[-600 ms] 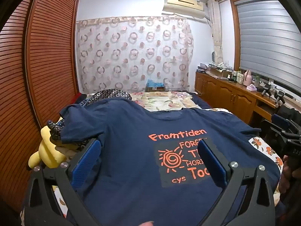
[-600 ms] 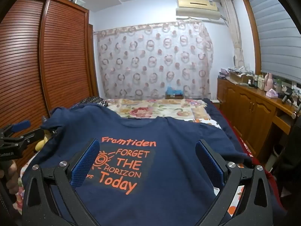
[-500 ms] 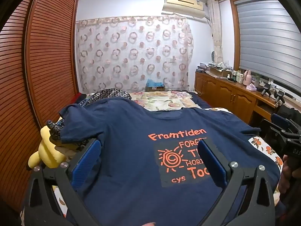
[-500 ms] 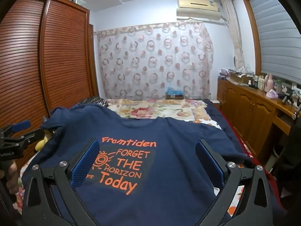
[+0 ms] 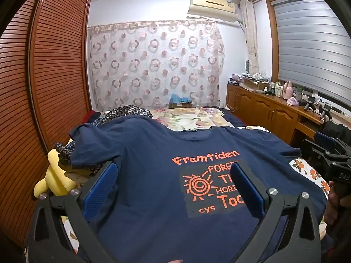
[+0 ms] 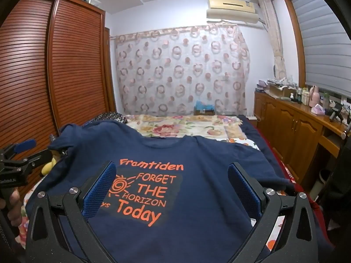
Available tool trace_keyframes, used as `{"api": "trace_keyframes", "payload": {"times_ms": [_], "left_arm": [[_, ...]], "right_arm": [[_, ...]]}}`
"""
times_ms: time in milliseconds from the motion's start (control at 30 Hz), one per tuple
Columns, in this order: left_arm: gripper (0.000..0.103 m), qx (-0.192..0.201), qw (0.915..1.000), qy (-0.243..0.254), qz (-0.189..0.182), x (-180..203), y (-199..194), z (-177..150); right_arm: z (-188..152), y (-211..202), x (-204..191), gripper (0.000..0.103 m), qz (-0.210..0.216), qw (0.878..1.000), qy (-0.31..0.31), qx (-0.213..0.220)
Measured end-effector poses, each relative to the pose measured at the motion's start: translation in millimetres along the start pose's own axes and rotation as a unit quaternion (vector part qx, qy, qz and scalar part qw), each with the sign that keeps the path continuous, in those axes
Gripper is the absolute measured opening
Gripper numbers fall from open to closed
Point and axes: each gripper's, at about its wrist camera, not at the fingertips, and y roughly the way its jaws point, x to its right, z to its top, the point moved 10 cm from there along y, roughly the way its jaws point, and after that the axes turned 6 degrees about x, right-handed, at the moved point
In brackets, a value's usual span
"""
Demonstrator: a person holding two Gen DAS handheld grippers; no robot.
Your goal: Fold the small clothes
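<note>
a: where's the shirt?

b: navy t-shirt (image 5: pixel 153 175) lies spread front-up on the bed (image 5: pixel 193 118), filling the lower half of both frames. orange print faces up, "framtiden" on top, a spiral sun, "forget the horizon today". collar points toward the far end of the bed, at centre frame.

a: sleeves?

b: in the left wrist view one sleeve is bunched at left centre, draped over a dark ring-patterned cloth (image 5: pixel 122 112). the other sleeve runs flat toward the right edge. floral bedding shows beyond the collar and at lower right.

a: left gripper?

b: left gripper (image 5: pixel 173 188) has its jaws spread wide, blue pads apart, nothing between them but open air over the shirt's chest. whether the tips touch the fabric, cannot tell.

a: right one?

b: right gripper (image 6: pixel 171 188), same: jaws wide, holding nothing, over the printed panel. in the left wrist view it shows at the right edge with a hand (image 5: pixel 335 199) on its handle.

a: anything else nearby?

b: yellow plush toy (image 5: pixel 57 182) at lower left of the left wrist view, just beside the bunched sleeve. slatted wooden wardrobe (image 5: pixel 43 76) along the left, ring-patterned curtain (image 5: pixel 153 65) at centre back, air conditioner (image 5: pixel 211 7) upper right, wooden cabinets (image 5: pixel 263 111) with bottles at right under a window blind (image 5: pixel 311 48).
</note>
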Motion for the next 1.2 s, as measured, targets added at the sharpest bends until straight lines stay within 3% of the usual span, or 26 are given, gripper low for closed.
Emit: {"api": "trace_keyframes", "payload": {"times_ms": [1200], "left_arm": [[0.103, 0.009, 0.9999, 0.007, 0.001, 3.8, -3.8, 9.7]], "right_arm": [[0.4, -1.0, -2.0, 0.103, 0.0, 1.0, 0.0, 0.0]]}}
